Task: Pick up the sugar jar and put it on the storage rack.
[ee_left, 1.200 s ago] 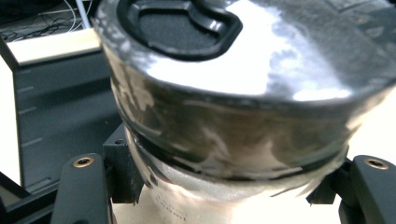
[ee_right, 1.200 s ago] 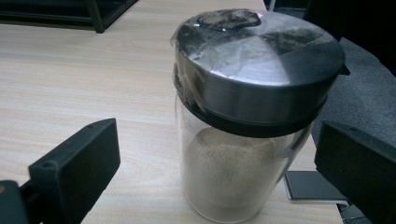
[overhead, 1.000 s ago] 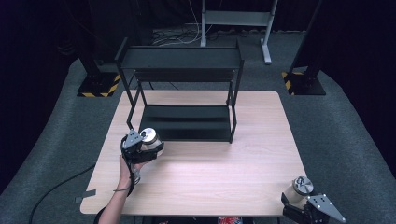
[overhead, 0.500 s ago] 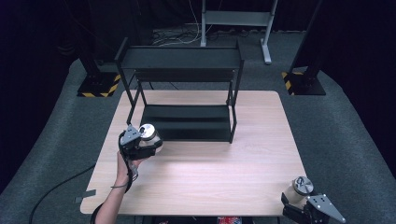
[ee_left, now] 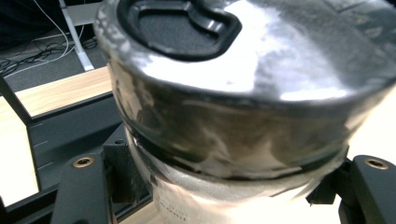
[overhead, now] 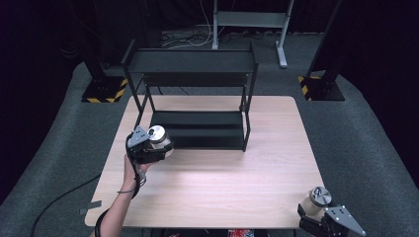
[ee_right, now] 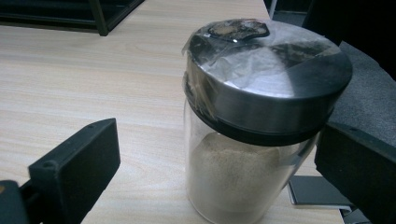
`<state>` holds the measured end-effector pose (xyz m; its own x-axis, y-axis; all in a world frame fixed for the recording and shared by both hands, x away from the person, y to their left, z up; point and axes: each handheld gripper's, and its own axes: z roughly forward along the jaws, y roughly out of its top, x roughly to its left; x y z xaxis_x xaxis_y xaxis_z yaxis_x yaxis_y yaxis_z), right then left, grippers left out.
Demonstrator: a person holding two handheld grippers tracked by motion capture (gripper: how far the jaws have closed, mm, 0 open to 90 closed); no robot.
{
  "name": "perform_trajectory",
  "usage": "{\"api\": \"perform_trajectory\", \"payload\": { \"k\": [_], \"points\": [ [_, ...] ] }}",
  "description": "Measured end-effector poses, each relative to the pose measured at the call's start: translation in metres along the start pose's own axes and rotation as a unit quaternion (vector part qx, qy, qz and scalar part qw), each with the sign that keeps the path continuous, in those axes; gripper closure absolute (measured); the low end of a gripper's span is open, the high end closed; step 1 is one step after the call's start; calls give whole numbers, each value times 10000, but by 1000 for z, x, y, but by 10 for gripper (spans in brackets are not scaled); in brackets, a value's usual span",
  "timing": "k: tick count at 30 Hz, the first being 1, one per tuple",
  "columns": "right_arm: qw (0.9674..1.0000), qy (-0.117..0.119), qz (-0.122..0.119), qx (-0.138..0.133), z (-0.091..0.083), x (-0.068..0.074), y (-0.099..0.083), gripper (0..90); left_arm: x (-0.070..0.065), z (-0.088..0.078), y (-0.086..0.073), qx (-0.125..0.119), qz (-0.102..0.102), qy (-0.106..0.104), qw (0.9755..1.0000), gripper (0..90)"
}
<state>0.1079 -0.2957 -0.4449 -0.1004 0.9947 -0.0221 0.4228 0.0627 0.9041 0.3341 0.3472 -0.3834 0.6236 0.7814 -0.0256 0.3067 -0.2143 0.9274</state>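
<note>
Left fingers (ee_left: pixel 224 186) pinch an upright jar (ee_left: pixel 233 93); the shelf (overhead: pixel 197 131) lies just ahead of them.

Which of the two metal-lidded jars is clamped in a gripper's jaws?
The jar beside the black shelf rack, clamped in the left gripper. The other jar, at the table's near right corner, stands between the right gripper's open jaws.
</note>
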Motion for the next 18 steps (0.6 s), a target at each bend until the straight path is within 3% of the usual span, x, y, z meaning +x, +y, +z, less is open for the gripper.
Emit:
{"api": "perform_trajectory", "payload": {
  "k": [18],
  "points": [
    [10000, 17, 13, -18, 0, -1, -1, 0, 9, 3, 8, -19, -34, -96, 9999, 305]
  ]
}}
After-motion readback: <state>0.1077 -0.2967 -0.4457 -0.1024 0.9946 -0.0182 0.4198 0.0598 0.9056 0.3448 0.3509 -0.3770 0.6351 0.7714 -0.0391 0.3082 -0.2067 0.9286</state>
